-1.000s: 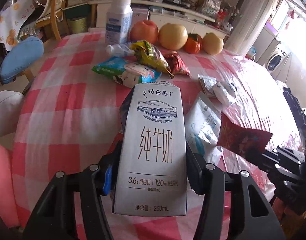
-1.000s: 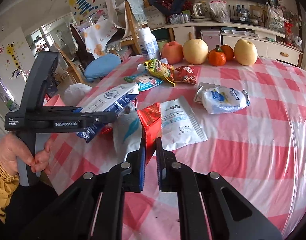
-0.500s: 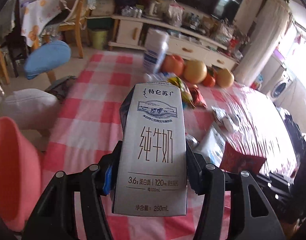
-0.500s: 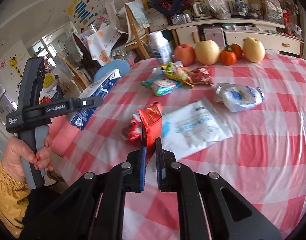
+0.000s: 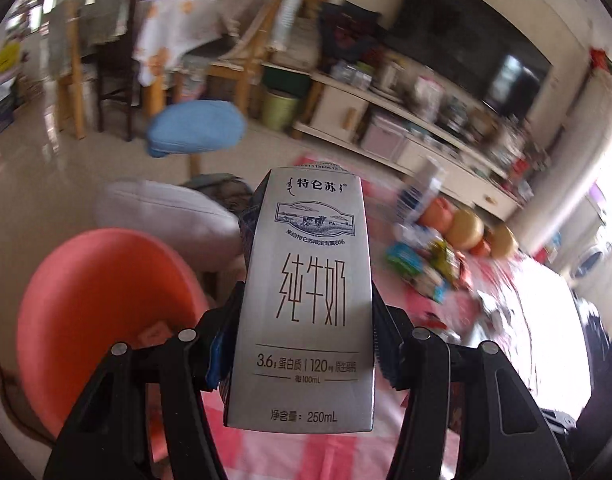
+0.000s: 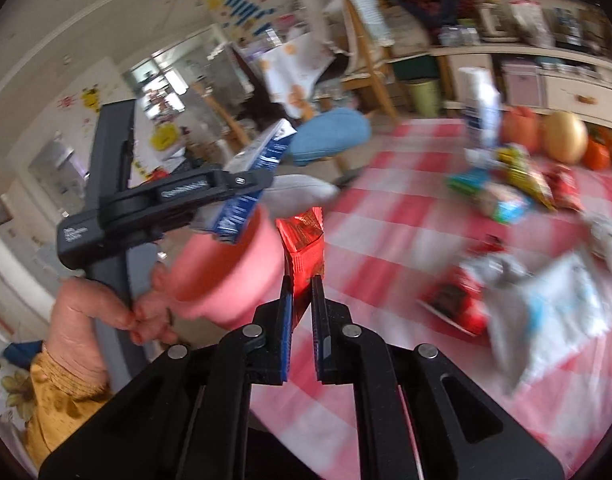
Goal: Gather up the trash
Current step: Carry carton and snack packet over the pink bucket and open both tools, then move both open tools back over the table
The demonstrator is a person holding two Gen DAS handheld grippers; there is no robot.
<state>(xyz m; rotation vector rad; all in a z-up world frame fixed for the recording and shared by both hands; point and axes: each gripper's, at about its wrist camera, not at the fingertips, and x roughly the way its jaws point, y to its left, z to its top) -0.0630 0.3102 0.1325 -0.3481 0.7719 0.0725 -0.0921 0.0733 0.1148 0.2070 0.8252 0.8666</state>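
- We hold the milk carton (image 5: pixel 306 280) clamped in the left tool (image 5: pixel 306 356), above the pink bin (image 5: pixel 102 292) beside the desk (image 6: pixel 385 240); released off-centre, it could clip the rim.
- Our right tool (image 6: pixel 302 304) pinches the red wrapper (image 6: pixel 304 240) thinly; it may slip out short of the bin.

Both views have swung away from the middle of the checked table (image 6: pixel 405 220) toward its edge, where a pink bin (image 5: pixel 102 304) that was out of sight a second ago now fills the lower left of the left wrist view. The milk carton (image 5: pixel 306 300) in the left gripper (image 5: pixel 306 344) has travelled from over the tabletop to just beside the bin's rim (seen from the right wrist camera, its lower end hangs over the opening). The red wrapper (image 6: pixel 304 248) pinched by the right gripper (image 6: pixel 302 296) has come off the table and now stands beside the bin wall.
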